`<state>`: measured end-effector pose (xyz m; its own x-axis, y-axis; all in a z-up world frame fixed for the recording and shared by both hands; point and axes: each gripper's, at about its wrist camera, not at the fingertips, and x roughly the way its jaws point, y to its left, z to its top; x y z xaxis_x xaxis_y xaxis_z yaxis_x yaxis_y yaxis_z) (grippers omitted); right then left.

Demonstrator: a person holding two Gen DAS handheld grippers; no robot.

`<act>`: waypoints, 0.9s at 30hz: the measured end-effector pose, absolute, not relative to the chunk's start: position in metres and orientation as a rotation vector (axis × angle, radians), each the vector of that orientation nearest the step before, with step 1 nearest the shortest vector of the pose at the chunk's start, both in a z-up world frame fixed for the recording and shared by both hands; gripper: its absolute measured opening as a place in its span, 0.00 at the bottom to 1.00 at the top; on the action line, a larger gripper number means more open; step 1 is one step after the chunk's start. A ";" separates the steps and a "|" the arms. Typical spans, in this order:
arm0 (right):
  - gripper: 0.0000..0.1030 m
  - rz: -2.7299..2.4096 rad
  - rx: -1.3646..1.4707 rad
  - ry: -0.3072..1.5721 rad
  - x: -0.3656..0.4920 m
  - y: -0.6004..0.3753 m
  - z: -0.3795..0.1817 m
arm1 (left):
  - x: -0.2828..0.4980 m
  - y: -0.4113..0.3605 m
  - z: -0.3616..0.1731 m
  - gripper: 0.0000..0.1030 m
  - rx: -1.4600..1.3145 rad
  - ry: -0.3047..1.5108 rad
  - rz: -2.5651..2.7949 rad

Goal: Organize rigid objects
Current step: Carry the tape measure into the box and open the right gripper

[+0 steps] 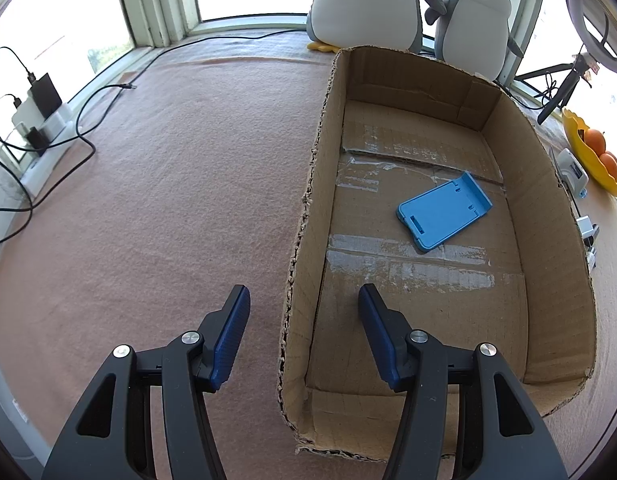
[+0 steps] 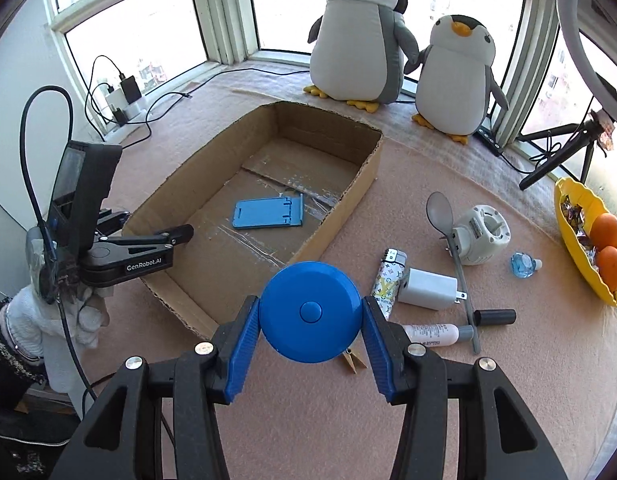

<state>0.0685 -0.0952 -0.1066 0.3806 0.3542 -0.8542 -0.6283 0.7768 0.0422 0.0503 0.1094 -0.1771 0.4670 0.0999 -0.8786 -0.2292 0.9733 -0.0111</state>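
My right gripper [image 2: 310, 308] is shut on a round blue tape measure [image 2: 311, 312], held above the pink cloth just off the near corner of the cardboard box [image 2: 348, 204]. A blue phone stand [image 2: 268, 212] lies flat on the box floor. My left gripper [image 1: 304, 296] stands open, one finger on each side of the box's left wall [image 1: 320, 152], with nothing pressed between the pads. The same blue phone stand [image 1: 440, 212] shows in the left wrist view. In the right wrist view the left gripper [image 2: 148, 226] sits at the box's left side, held by a gloved hand.
Right of the box lie a grey spoon [image 2: 442, 212], a white gadget [image 2: 482, 234], a patterned lighter [image 2: 388, 280], a white charger plug [image 2: 428, 288], a small tube [image 2: 432, 334], a clothespin [image 2: 352, 362] and a small blue bottle [image 2: 522, 266]. A yellow bowl [image 2: 572, 216] holds oranges. Two plush penguins [image 2: 356, 40] stand behind.
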 end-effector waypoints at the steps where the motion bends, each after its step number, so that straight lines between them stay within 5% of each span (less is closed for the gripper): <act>1: 0.45 0.653 -0.317 0.993 0.068 -0.088 -0.106 | 0.050 0.109 -0.177 0.55 -0.135 1.067 0.202; 27: 0.45 0.735 -0.410 1.030 0.072 -0.016 -0.147 | 0.052 0.108 -0.176 0.55 -0.142 1.064 0.197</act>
